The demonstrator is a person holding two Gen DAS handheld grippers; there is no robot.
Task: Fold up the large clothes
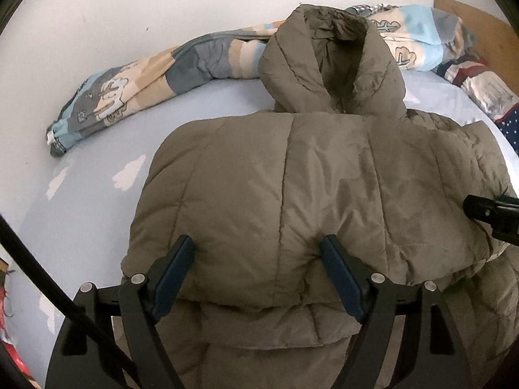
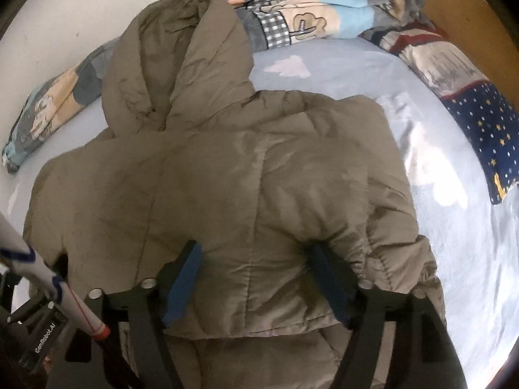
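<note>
An olive-brown hooded puffer jacket [image 1: 308,178] lies on the light blue bed sheet [image 1: 97,175], its lower part folded up over its body, its hood [image 1: 331,55] toward the wall. My left gripper [image 1: 258,253] is wide open, its blue-padded fingers pressed against the folded edge on the jacket's left side. In the right wrist view the jacket [image 2: 243,178] fills the middle. My right gripper [image 2: 256,256] is wide open too, fingers against the folded edge near the jacket's right side. The right gripper's tip shows in the left wrist view [image 1: 493,217].
A rolled patterned quilt [image 1: 146,84] lies along the white wall behind the hood. A dark blue starred pillow [image 2: 483,123] sits at the right by a wooden headboard [image 2: 454,9]. Bare sheet [image 2: 454,227] lies right of the jacket.
</note>
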